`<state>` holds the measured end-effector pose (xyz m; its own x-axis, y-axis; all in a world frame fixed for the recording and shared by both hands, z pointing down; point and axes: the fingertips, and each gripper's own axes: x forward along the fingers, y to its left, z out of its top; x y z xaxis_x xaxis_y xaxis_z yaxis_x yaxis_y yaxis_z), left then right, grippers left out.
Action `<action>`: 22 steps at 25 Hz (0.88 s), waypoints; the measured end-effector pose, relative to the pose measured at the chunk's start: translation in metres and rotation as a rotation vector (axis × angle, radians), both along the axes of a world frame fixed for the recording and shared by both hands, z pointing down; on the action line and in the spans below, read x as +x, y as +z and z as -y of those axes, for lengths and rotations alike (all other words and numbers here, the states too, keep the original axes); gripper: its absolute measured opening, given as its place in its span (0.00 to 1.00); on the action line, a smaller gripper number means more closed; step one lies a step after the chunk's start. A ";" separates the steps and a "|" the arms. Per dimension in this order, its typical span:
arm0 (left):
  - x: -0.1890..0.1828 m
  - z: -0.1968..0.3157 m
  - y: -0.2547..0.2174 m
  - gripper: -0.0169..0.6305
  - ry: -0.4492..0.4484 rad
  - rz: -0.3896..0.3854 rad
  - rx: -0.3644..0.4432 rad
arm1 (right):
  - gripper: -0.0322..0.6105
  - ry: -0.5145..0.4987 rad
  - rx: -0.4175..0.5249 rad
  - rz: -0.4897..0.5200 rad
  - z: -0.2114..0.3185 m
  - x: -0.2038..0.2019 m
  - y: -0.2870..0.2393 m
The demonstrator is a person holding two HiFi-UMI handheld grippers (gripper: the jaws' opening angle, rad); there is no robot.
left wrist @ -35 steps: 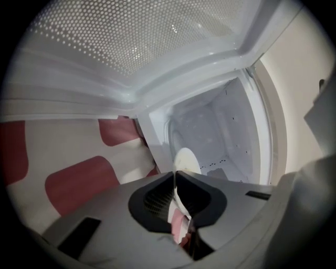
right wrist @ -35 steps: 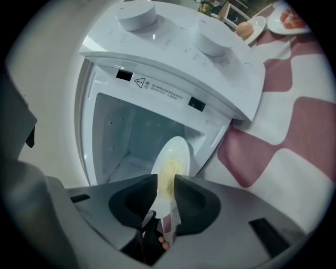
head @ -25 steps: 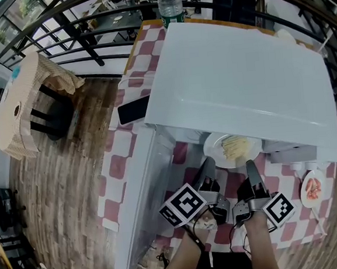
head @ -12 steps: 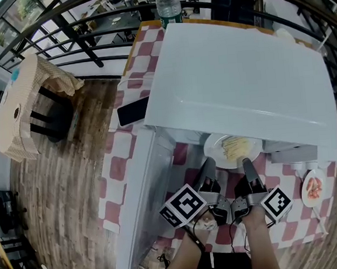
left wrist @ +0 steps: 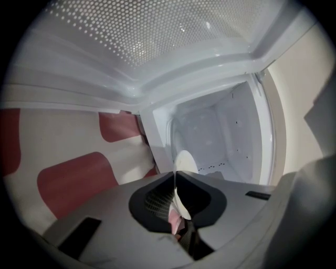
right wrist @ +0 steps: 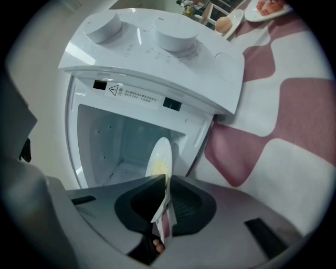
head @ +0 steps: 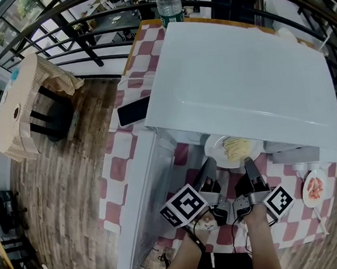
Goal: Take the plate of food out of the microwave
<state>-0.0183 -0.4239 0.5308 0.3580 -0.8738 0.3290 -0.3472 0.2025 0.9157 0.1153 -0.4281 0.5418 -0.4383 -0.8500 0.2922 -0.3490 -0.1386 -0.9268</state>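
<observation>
Right gripper jaws just closed on plate rim, left gripper jaws still clamped there, microwave top overhanging both.

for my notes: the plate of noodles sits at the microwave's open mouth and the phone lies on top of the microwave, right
No: the head view shows the phone lying on the checked tablecloth beside the microwave, not on top. The plate of noodles is at its open mouth.

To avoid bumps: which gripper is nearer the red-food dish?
Right. The right gripper, jaws just closing on the plate, is beside the red-food dish; the left gripper is farther.
</observation>
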 end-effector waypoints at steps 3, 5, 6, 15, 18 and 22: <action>0.000 0.000 0.000 0.07 0.005 0.004 0.001 | 0.09 0.006 -0.003 0.023 0.001 -0.002 0.000; -0.001 0.000 0.000 0.07 0.012 0.010 0.004 | 0.09 0.011 -0.004 0.027 0.001 -0.001 0.000; -0.001 0.000 0.000 0.07 0.016 0.015 0.007 | 0.08 0.015 -0.002 0.032 0.001 -0.001 0.000; 0.000 0.001 -0.005 0.09 0.056 0.049 0.031 | 0.07 0.039 0.030 0.018 0.000 0.000 -0.008; 0.000 -0.001 -0.007 0.09 0.075 0.052 0.041 | 0.07 0.049 0.049 0.011 -0.001 -0.001 -0.012; 0.000 -0.004 -0.011 0.10 0.089 0.049 0.061 | 0.07 0.062 0.068 0.007 -0.004 -0.001 -0.018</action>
